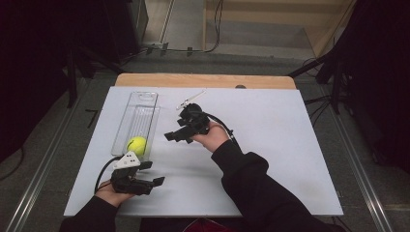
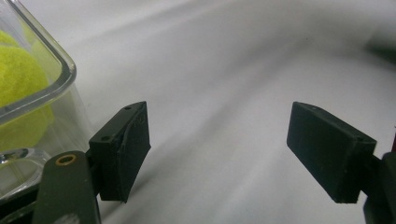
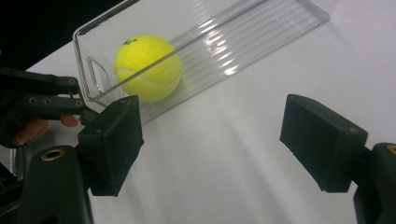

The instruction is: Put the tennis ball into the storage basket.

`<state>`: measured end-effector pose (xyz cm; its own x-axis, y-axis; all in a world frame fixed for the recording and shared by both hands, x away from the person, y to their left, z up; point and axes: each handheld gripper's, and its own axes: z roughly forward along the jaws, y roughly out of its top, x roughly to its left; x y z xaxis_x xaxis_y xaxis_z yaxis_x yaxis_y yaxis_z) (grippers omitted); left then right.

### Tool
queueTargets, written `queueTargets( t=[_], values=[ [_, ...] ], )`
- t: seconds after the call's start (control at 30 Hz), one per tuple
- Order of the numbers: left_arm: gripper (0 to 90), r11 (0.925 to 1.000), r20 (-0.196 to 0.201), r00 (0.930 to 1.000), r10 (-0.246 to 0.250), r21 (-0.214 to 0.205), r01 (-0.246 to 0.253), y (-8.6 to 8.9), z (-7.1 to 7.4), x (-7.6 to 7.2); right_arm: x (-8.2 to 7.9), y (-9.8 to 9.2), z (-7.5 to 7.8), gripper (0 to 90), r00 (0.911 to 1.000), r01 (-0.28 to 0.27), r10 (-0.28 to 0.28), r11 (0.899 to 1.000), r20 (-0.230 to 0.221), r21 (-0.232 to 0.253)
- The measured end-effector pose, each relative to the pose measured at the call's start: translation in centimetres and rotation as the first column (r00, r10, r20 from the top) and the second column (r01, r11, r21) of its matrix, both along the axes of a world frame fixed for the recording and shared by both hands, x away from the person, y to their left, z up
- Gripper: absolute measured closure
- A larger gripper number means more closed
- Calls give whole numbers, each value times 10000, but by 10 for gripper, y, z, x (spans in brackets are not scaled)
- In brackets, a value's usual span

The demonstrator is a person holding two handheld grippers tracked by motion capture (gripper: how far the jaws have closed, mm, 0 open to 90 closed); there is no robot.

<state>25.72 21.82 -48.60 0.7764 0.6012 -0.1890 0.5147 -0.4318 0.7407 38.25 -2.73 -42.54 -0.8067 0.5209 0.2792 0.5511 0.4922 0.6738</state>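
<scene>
tabletop (image 1: 270,159): white sheet across the middle of the high view, bare around both hands.
clear bin (image 1: 137,117): long see-through tray, upper left of the sheet in the high view, lying lengthways away from the person. Upper left to upper right in the right gripper view (image 3: 261,32). One rounded corner at the left edge of the left gripper view (image 2: 56,74).
right claw (image 1: 170,136): centre of the high view, held above the sheet, pointing toward frame left at the bin's near end. Jaws stand apart, nothing between them, white sheet showing through the gap in the right gripper view (image 3: 210,144).
left claw (image 1: 153,173): lower left of the high view, just below the bin's near end, pointing frame right. Jaws wide apart and holding nothing; bare sheet in the gap in the left gripper view (image 2: 217,154).
tennis ball (image 1: 137,145): yellow, inside the bin at its near end. Upper left in the right gripper view (image 3: 148,68), resting on the ribbed bin floor. Behind the bin wall at the left edge of the left gripper view (image 2: 18,84).
white stick (image 1: 190,99): thin, lying on the sheet just above the right claw; can't tell what it is.
</scene>
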Motion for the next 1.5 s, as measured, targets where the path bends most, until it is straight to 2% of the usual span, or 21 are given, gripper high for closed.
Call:
queueTargets(
  t=[0.63,0.83,1.13,1.2,1.5],
  values=[
    [220,10000,-29,10000,44,20,-44,-1,-1,0,-22,-43,-10,192,9995,303,-303,9993,3,216],
    [220,10000,-29,10000,29,52,-29,-1,-1,0,-27,-57,-14,192,9986,531,-531,9981,-24,304],
    [220,10000,13,10000,-19,-15,19,0,0,-1,-32,-88,-22,192,9943,1068,-1067,9941,-59,206],
    [220,10000,16,10000,-22,-15,22,-1,0,-1,-32,-90,-22,192,9935,1138,-1137,9933,-78,179],
    [220,10000,-21,10000,-1,28,1,-1,0,-1,-40,-111,-25,192,9900,1409,-1410,9900,104,96]
  ],
)
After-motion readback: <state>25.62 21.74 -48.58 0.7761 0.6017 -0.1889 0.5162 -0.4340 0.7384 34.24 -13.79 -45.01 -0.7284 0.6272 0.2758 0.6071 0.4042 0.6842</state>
